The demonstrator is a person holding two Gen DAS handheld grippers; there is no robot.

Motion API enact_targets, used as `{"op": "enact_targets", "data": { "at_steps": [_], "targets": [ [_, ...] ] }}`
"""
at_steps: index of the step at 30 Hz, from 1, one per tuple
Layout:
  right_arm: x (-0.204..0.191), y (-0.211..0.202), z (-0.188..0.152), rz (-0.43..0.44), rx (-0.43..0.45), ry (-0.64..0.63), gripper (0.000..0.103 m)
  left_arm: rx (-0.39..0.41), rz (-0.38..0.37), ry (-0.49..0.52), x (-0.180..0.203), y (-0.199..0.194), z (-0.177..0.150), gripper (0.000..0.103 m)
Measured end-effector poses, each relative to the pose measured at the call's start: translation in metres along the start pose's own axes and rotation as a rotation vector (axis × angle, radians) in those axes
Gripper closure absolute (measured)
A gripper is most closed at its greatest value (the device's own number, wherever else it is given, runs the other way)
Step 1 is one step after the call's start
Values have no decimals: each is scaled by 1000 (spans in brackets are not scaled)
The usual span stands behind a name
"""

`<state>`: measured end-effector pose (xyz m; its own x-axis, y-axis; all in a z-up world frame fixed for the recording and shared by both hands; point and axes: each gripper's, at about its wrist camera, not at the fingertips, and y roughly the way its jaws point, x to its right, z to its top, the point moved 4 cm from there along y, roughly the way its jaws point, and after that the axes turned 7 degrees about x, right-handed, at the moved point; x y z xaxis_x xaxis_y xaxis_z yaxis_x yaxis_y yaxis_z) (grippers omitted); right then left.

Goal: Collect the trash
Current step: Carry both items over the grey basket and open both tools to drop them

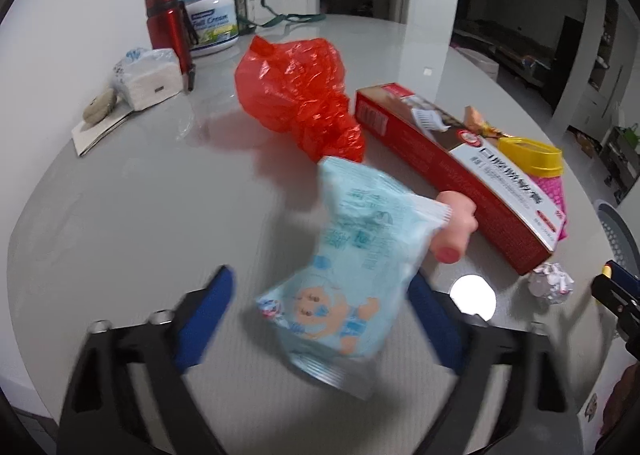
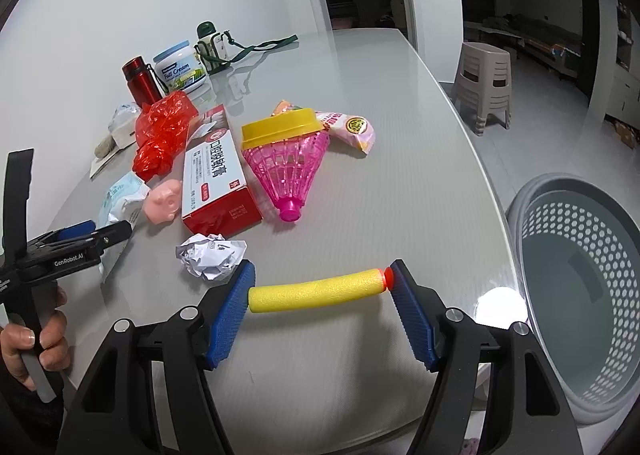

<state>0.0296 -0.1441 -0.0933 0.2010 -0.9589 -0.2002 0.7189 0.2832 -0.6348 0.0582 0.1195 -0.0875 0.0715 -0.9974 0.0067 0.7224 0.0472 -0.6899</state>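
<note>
Between the right gripper (image 2: 322, 297) fingers, part-closed, a yellow foam dart (image 2: 316, 291) is clamped endwise above the bench (image 2: 400, 135). Left gripper (image 1: 320, 315) fingers gape around a blue wrapper (image 1: 352, 255); contact unclear. Next: carry the dart to the basket (image 2: 580, 295).

light: bright overhead, glare on table (image 1: 472, 297) | left view motion-blurred | fisheye edges dark
</note>
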Motion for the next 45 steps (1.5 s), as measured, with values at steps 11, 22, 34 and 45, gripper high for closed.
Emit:
{"op": "enact_targets", "data": {
  "at_steps": [11,22,34,45],
  "targets": [
    [7,-8,1,9,28,37,36,23,-45,6,9,-19,1,60],
    [46,-49,6,-56,120,117,36,140,-180,92,78,-61,32,60],
    [164,-115,-25,-304,180,270,36,127,-464,308,260,-65,35,60],
    [229,-118,-53,-383,142,379,36,28,-529,399,353,-28,13,59]
  ]
}}
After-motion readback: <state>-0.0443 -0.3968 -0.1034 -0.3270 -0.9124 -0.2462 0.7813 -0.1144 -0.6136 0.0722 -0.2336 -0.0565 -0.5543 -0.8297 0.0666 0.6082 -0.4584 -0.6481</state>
